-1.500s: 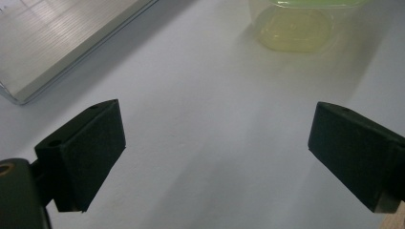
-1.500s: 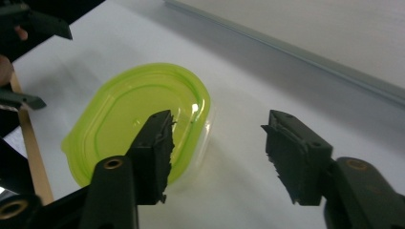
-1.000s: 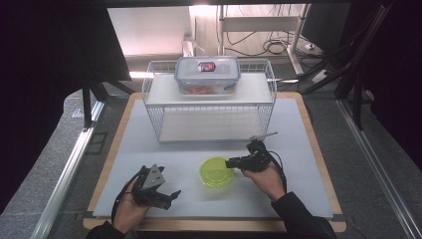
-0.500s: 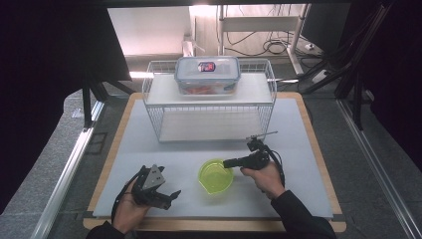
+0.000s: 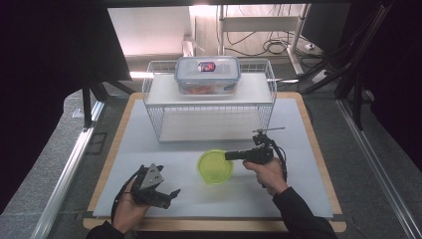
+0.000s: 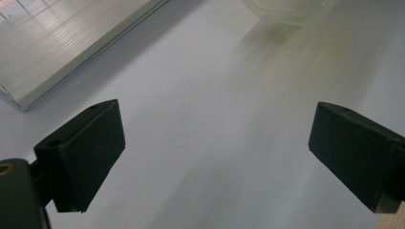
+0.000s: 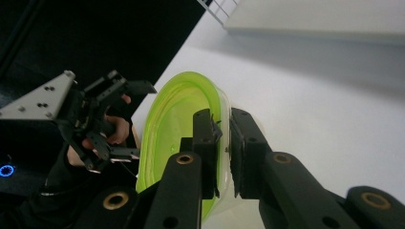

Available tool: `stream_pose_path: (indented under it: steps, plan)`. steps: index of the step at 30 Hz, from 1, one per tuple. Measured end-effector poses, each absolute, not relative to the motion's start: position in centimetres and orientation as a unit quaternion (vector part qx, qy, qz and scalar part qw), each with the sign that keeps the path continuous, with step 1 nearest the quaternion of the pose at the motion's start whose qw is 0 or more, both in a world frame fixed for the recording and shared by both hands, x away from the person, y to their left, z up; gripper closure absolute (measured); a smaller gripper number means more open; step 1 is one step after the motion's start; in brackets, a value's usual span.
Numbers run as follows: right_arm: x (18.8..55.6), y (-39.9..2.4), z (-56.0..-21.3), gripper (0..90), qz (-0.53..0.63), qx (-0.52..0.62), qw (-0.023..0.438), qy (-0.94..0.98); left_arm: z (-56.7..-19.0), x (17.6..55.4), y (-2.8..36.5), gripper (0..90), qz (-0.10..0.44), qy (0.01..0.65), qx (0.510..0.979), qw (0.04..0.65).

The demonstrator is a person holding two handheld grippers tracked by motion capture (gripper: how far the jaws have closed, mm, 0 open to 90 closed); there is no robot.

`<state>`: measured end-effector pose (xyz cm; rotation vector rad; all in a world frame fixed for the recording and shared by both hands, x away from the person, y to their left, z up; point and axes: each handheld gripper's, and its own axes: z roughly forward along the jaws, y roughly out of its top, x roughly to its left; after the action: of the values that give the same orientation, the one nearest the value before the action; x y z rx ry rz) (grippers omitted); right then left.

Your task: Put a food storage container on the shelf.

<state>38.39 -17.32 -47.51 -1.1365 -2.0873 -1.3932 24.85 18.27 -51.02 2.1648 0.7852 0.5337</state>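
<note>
Your right gripper (image 7: 222, 143) has just been closing its jaws, and now they are clenched on the rim of the green bowl (image 5: 215, 167), 1 jaw inside the wall and 1 outside. The bowl sits on the white surface (image 5: 149, 149), near the front, between your 2 hands and in front of the wire rack (image 5: 209, 107). Your left gripper (image 5: 158, 190) rests low at the front left with its jaws released and wide, nothing between them.

The risk is in this thin grip. You hold only a small piece of the rim, at 1 side, so when you lift, the weight of the bowl can turn it around the jaws and it may tip or slide out. The plastic wall looks soft and smooth, so a strong squeeze can bend it and a fast move can make it slip.

If you carry the bowl toward the rack, keep it away from the wires and the shelf edge, because a knock there can pull it from the jaws. The box with the lid (image 5: 207, 74) on top of the rack can also be pushed if you go too high.
</note>
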Motion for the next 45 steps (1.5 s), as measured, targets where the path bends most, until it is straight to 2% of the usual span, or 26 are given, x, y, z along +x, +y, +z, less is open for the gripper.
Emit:
stream_pose_path:
  steps: [24, 33, 45]
  plan:
    - [40.1, -17.7, -40.8, 84.2, -0.558, -0.391, 0.154, -0.716, -51.1, 24.9, 18.3, 4.8, 0.208, 0.308, 0.847, 0.379]
    - [40.4, -17.8, -39.3, 84.2, -0.571, -0.387, 0.152, -0.708, -51.1, 24.9, 18.3, 4.8, 0.207, 0.307, 0.849, 0.377]
    - [41.5, -17.6, -35.4, 84.3, -0.586, -0.38, 0.151, -0.7, -51.1, 25.0, 18.3, 4.9, 0.208, 0.306, 0.848, 0.378]
